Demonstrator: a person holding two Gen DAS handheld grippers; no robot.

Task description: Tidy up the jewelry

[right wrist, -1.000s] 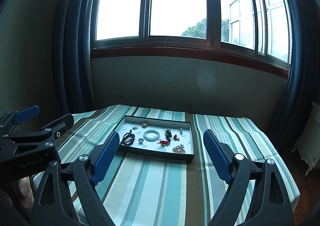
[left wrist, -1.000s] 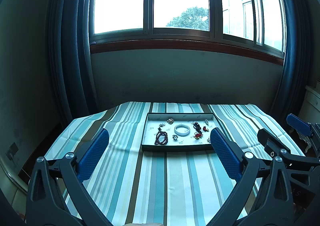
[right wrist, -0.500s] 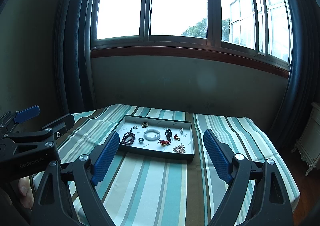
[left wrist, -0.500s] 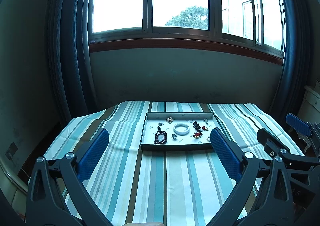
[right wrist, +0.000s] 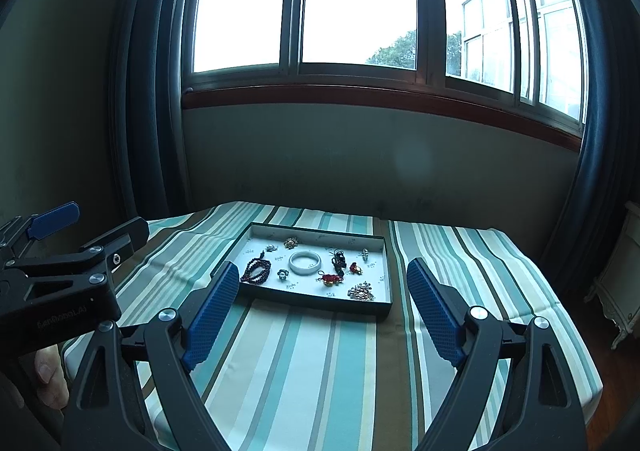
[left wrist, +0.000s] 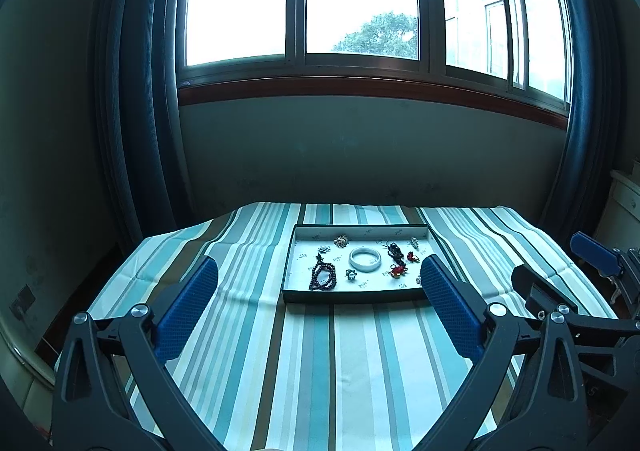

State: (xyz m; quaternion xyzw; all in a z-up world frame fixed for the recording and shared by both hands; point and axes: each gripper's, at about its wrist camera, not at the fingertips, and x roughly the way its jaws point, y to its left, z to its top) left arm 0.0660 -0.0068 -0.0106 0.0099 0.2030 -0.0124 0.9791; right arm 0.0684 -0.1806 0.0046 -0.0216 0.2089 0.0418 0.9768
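A shallow dark-rimmed jewelry tray with a white floor lies on the striped tablecloth; it also shows in the right wrist view. In it lie a white bangle, a dark bead bracelet, a black corded piece, red charms and several small brooches. My left gripper is open and empty, well short of the tray. My right gripper is open and empty, also short of it.
The table with the blue, white and brown striped cloth stands under a large window, dark curtains on both sides. A white cabinet stands right of the table. The left gripper's body shows at the right wrist view's left edge.
Both grippers have held nearly still; the views have shifted only slightly toward the tray. Nothing was taken hold of.
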